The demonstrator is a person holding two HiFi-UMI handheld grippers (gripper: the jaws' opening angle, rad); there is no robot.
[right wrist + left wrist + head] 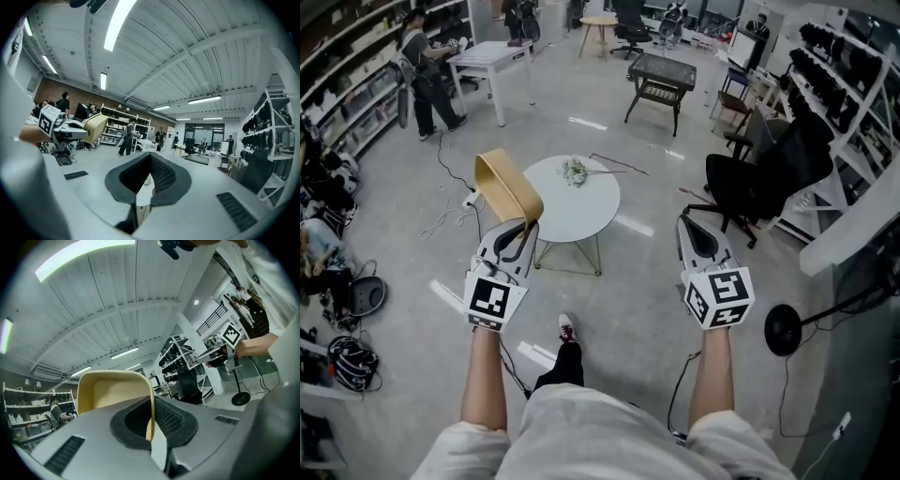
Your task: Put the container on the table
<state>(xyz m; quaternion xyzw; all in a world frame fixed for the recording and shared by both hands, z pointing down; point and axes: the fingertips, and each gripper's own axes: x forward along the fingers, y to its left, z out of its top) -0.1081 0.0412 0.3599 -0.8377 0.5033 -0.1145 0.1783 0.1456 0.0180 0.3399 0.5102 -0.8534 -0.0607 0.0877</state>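
A tan plastic container (508,187) is held up in the air with its open side facing the camera on the gripper; my left gripper (523,228) is shut on its rim. In the left gripper view the container (112,394) stands edge-on between the jaws of the left gripper (152,420). It hangs over the floor just left of a round white table (581,211), where a small bunch of plant stems (574,170) lies. My right gripper (686,223) is shut on nothing, to the right of the table. The right gripper view shows its jaws (149,176) closed and the container (96,126) off to the left.
A black office chair (769,178) stands right of the table and a round black stand base (783,330) sits near my right arm. A black low table (661,75) and a white desk (492,56) are farther back. Cables (450,211) trail on the floor at left. Shelves line both walls.
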